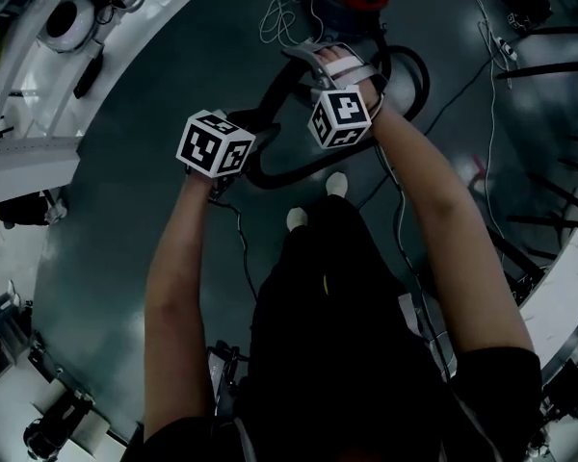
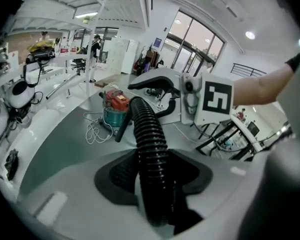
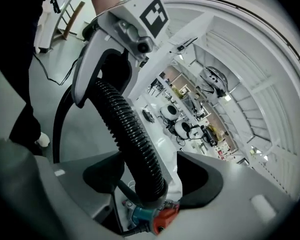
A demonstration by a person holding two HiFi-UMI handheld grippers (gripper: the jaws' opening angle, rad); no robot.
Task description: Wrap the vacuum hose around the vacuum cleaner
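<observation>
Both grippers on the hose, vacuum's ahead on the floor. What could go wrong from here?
1. The right gripper is open around the hose, with one pad clear of it. Only the left gripper looks clamped on, so the hose could slip out or spring back.
2. The loose white cord beside the vacuum cleaner may get caught under the wraps.

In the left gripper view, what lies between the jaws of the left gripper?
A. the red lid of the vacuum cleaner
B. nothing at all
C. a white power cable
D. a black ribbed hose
D: the left gripper view shows the black ribbed hose passing between the jaws of the left gripper, with a dark pad against it on each side.
</observation>
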